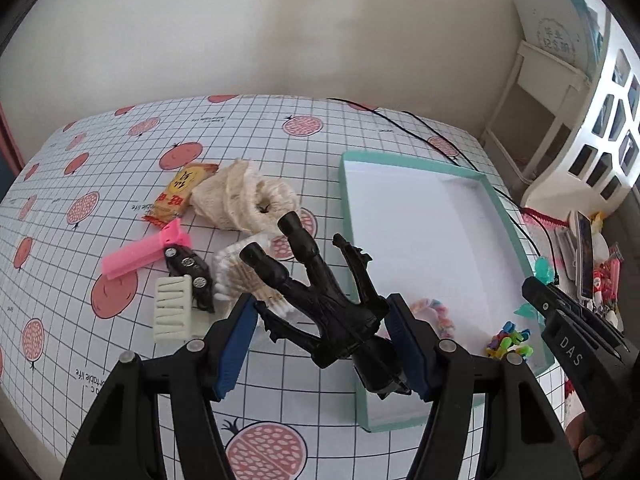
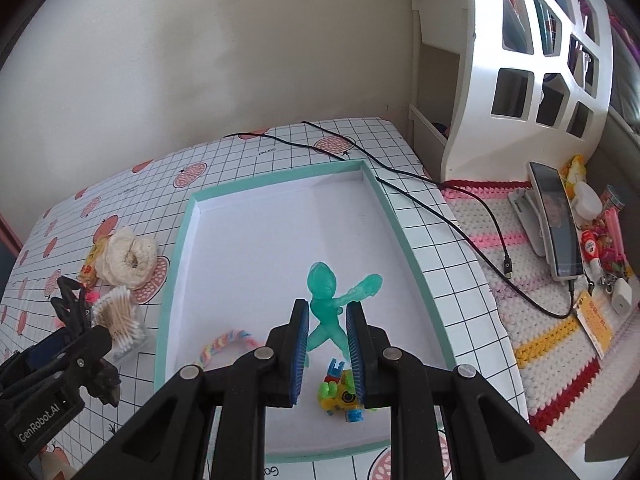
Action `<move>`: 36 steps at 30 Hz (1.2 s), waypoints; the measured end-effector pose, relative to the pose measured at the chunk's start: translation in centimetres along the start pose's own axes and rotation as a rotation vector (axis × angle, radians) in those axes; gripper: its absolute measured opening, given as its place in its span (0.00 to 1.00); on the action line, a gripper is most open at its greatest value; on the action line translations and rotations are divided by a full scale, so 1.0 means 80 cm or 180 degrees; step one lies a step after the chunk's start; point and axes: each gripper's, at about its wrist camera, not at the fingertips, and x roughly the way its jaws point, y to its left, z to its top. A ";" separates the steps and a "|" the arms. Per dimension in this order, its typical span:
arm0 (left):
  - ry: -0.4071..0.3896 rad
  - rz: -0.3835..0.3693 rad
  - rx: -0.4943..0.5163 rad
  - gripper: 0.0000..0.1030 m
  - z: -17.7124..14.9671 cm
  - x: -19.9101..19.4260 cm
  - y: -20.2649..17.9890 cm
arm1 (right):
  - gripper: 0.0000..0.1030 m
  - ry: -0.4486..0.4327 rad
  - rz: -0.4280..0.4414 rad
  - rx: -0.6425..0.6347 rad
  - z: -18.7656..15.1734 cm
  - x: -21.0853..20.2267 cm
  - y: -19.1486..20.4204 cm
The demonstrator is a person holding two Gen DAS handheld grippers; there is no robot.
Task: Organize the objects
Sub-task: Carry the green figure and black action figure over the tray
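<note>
Nearest in the left wrist view, the left gripper has its blue pads closed on a black action figure, pinched at the torso and lifted above the table, near the left rim of the teal box. The figure's long axis runs away from the camera and a little to the left, legs pointing far, head toward the gripper. I judge it to be hard, light plastic with thin pointed parts and loose joints, so the torso is the safest place to hold; a leg would probably swing. In the right wrist view, the right gripper is almost fully closed on a translucent green figure, clamped at hip and legs and held over the white floor of the box. It stands nearly upright, head away from the camera, one arm stretched to the right. It looks rubbery and a bit slippery, I think, so a hold low on the body is sensible. Below it in the box lie a small colourful plastic toy and a pastel braided band. Farther left on the pomegranate tablecloth wait a toy car, a white comb, cotton swabs, a pink plastic piece, a snack packet and a cream knitted item.
</note>
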 end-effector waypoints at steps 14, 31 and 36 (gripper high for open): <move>-0.0089 -0.0202 0.0499 0.65 0.014 0.045 -0.063 | 0.20 0.0058 -0.0105 -0.0176 0.009 0.044 0.005; 0.0111 -0.0338 0.0559 0.65 0.017 0.098 -0.088 | 0.21 0.0165 -0.0197 -0.0157 0.008 0.082 -0.012; 0.0131 -0.0349 0.0583 0.66 0.018 0.098 -0.087 | 0.21 0.0178 -0.0172 -0.0141 0.007 0.083 -0.012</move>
